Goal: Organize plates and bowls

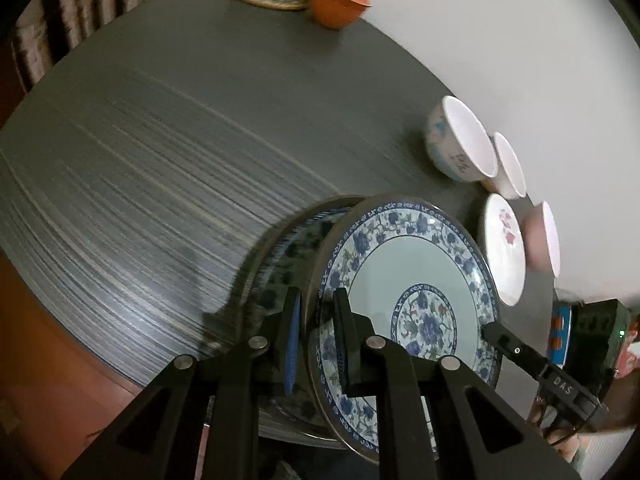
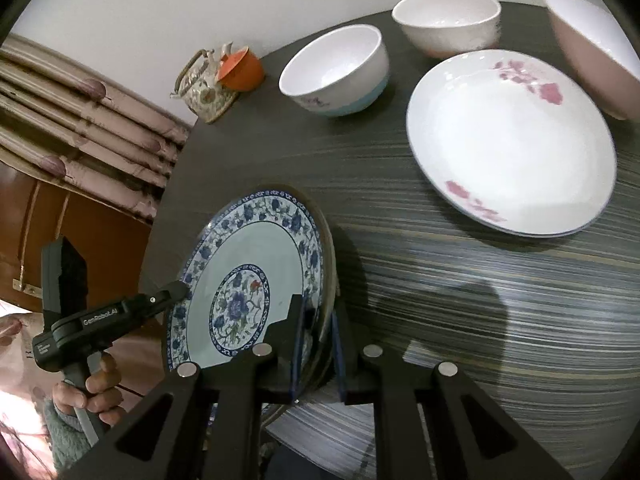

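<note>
Nearest, both grippers pinch one blue plate (image 2: 248, 276) by opposite rims: the left gripper (image 1: 316, 344) has its jaws nearly closed on the near-left rim, the right gripper (image 2: 318, 344) likewise on the right rim. The plate hangs tilted, just above the tabletop (image 2: 460, 280) at its near edge. Two thin rim grips could slip if the hands pull apart or twist unevenly, dropping it off the edge. Farther right lies a white plate (image 2: 512, 148); beyond it, three bowls (image 2: 334, 70), and farthest left a teapot (image 2: 206, 88).

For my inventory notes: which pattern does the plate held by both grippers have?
The plate has blue flowers around its rim and a blue floral medallion in the centre, seen best from the right wrist.
</note>
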